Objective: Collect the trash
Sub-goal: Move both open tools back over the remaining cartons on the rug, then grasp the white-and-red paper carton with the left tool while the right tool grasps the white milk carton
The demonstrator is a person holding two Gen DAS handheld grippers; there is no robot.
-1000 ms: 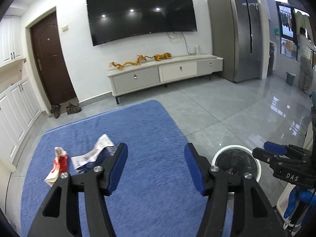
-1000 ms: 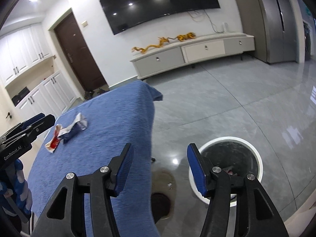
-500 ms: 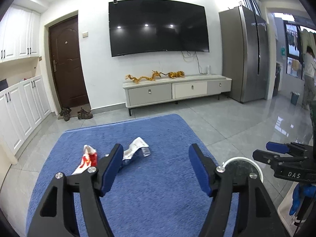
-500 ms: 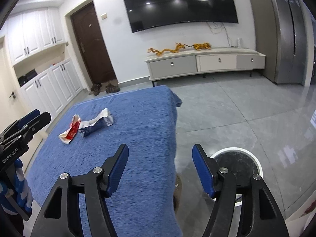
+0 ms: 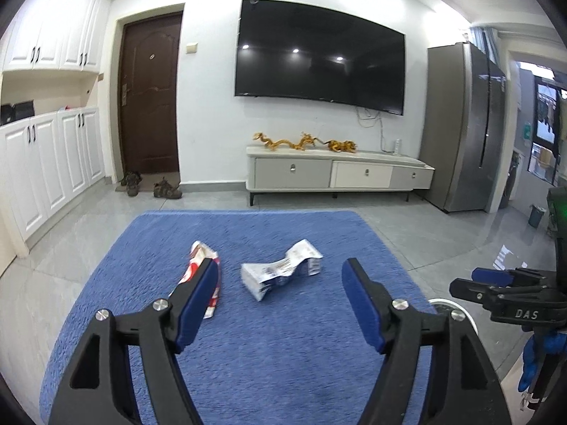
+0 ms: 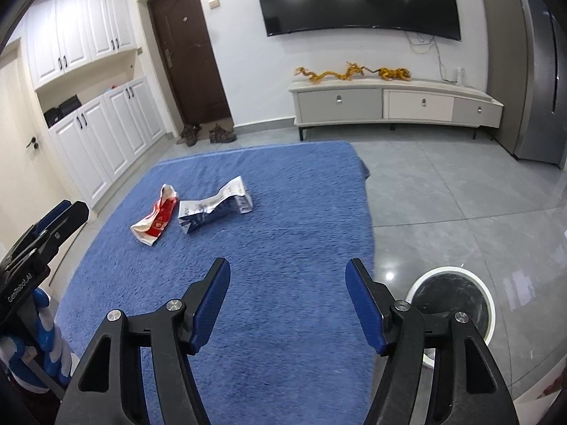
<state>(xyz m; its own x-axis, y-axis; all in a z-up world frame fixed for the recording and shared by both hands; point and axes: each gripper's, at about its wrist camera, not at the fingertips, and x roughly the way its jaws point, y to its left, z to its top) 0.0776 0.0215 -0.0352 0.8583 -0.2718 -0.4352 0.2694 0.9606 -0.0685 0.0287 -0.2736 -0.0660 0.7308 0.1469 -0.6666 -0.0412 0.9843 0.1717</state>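
Trash lies on a blue rug (image 6: 283, 248) spread over grey floor tiles: two crumpled wrappers side by side, one red and white (image 6: 156, 217), one white and blue (image 6: 216, 207). A white-rimmed bin (image 6: 457, 301) stands on the tiles beside the rug. The left gripper (image 5: 280, 297) and right gripper (image 6: 287, 301) have just been opening; each gapes with nothing between its jaws.

Blue cloth (image 6: 283, 248) bears a red wrapper (image 6: 156, 217) beside a white-blue carton (image 6: 212, 209), seemingly crushed.
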